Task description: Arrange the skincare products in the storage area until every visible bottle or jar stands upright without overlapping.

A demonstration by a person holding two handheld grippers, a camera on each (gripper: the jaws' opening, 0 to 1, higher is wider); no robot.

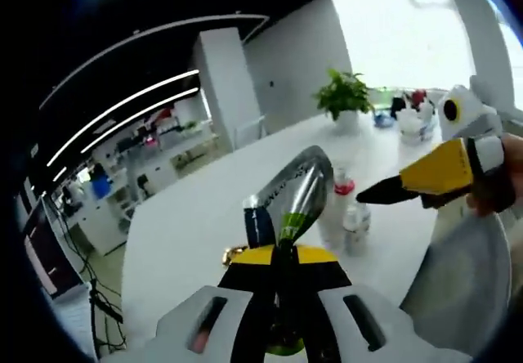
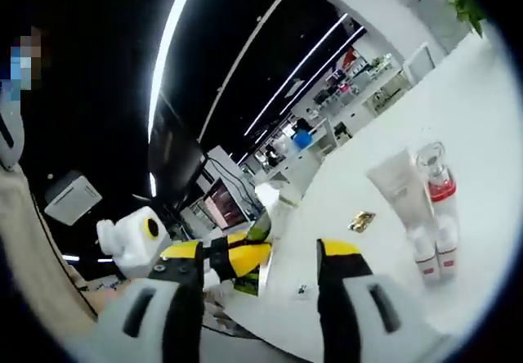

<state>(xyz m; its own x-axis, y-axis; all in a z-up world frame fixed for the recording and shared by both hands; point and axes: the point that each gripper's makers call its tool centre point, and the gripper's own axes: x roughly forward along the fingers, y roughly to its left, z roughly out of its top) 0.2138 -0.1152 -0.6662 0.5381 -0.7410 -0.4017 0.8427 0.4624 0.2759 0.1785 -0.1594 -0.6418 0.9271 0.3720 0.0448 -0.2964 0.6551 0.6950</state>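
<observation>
A: Left gripper view showed the left gripper [image 1: 283,244] clenched on a silver tube [image 1: 296,195], lifted above the table [image 1: 196,224] and leaning to one side. Behind it, toward the far part of the table, stood a bottle [image 1: 341,185] with a red band and a small white bottle [image 1: 356,228], both upright and close together.

B: And the right gripper [image 1: 384,190]?

A: It came in from the right of that view, near the bottles, and its own view showed the jaws apart with nothing between them. In the right gripper view I saw a white tube [image 2: 400,187], the red-band bottle and two small white bottles [image 2: 435,253] standing as a tight group near one table edge, and a small gold thing [image 2: 360,221] lying flat just beside them.

B: How should the step be done well?

A: I think the silver tube should be turned so that its cap points down, then lowered on a bare place beside the group, not touching it. The grip should open only when the tube rests steady, because a tube on its cap may tip easily.

B: What was unclear?

A: The bottom end of the silver tube was hidden between the jaws, so I could not tell which end was the cap. The gold thing was too small to name. Labels were blurred, and the items by the plant [image 1: 343,95] at the far edge could not be read.
</observation>
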